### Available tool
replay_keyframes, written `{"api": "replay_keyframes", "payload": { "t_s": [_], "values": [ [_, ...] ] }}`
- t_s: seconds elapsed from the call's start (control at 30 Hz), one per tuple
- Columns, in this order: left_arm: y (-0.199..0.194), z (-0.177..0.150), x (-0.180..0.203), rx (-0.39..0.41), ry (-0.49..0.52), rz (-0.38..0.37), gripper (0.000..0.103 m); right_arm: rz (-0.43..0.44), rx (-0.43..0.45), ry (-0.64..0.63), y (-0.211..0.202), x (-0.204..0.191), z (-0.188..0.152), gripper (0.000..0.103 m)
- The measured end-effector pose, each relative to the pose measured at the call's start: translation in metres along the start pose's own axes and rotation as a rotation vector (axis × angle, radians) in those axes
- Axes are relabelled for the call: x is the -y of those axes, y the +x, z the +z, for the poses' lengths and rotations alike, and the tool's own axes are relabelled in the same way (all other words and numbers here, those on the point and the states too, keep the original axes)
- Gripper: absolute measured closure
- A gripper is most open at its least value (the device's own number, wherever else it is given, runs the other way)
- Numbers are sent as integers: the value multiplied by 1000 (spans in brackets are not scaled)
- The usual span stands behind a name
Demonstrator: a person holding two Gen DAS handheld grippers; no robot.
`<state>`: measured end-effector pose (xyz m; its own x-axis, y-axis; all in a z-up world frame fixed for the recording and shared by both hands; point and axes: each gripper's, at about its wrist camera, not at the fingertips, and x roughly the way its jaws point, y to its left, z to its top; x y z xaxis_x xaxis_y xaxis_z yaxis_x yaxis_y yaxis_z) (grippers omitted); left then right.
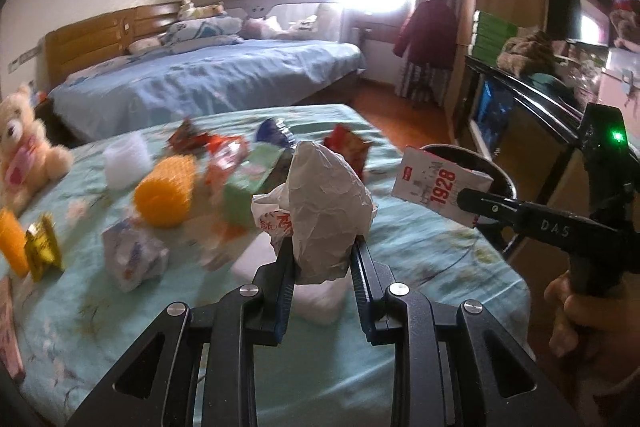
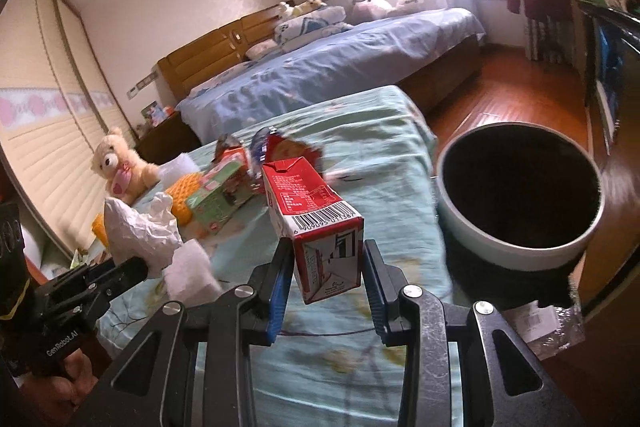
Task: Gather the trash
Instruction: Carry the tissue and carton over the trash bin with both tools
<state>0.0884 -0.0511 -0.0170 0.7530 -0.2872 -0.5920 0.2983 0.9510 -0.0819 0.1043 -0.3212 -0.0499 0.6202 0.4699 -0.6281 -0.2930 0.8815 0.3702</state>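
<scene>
The left tongs [image 1: 322, 259] are closed on a crumpled paper wrapper [image 1: 324, 203], light and soft, best pinched at its bunched base; the right tongs [image 2: 325, 281] clamp a red-and-white drink carton [image 2: 316, 223] by its stiff lower end, probably light; both hang above the bed [image 2: 372, 155]; only the right wrist view shows the open bin [image 2: 520, 195] fully, beside the bed.
</scene>
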Motion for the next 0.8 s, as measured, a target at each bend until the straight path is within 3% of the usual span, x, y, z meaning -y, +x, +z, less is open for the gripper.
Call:
{"api": "replay_keyframes", "payload": {
  "t_s": [0.8],
  "values": [
    [115, 56, 52, -97, 114, -134, 77, -160, 32, 123, -23, 96, 13, 68]
  ]
}}
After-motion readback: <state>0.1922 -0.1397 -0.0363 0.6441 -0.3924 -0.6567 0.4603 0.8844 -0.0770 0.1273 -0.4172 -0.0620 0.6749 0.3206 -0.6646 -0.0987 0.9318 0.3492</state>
